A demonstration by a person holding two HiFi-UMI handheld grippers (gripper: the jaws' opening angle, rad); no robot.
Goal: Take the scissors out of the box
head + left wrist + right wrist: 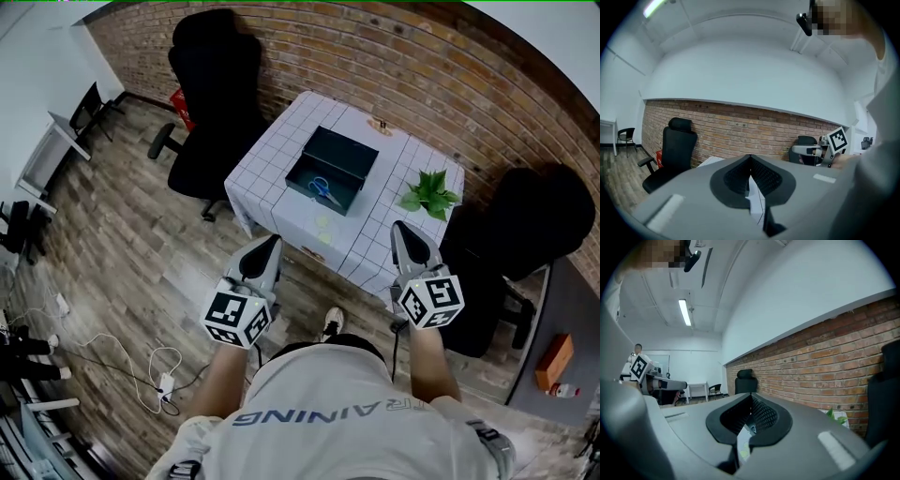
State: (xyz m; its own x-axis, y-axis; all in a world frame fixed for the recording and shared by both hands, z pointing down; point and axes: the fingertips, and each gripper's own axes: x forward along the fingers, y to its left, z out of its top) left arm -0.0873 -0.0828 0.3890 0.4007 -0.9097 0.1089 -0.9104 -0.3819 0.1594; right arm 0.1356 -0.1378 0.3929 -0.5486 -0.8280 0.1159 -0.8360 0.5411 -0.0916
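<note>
An open dark box [349, 143] stands on a table with a white grid cloth [281, 131]. Blue-handled scissors [324, 190] lie inside it, near its front wall. My left gripper [273, 241] is shut and empty, held level short of the table's near edge. My right gripper [399, 228] is also shut and empty, at the table's near right corner. In the left gripper view the jaws [750, 157] meet at the tips, with only a sliver of the table showing below. The right gripper view shows the same closed jaws [751, 396]. Neither gripper touches the box.
A small green plant [430, 194] sits on the table's right side and small yellow bits [323, 225] lie near its front edge. Black office chairs stand left [211, 103] and right [539, 220] of the table. Cables [150, 370] lie on the wooden floor at left.
</note>
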